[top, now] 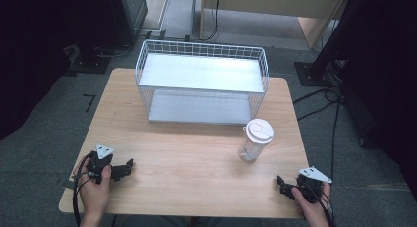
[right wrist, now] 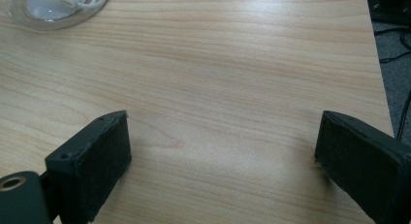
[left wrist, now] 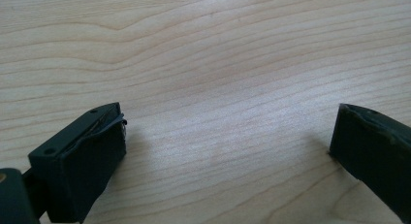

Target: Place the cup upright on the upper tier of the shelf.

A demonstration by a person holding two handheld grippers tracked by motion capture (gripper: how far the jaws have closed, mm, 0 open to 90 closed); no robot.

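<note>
Cup (top: 256,140) upright on wooden table (top: 187,158)

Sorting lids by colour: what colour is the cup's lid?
White lid, clearest in the high view.

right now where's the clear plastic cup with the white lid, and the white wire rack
clear plastic cup with the white lid (top: 256,138), high view, on its clear wall under the lid
white wire rack (top: 202,49), high view, on its back top rim

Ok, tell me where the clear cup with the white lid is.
In the high view the clear cup stands upright on the table's right half, just in front of the wire rack's right corner, nearer the right hand-held gripper.
</note>
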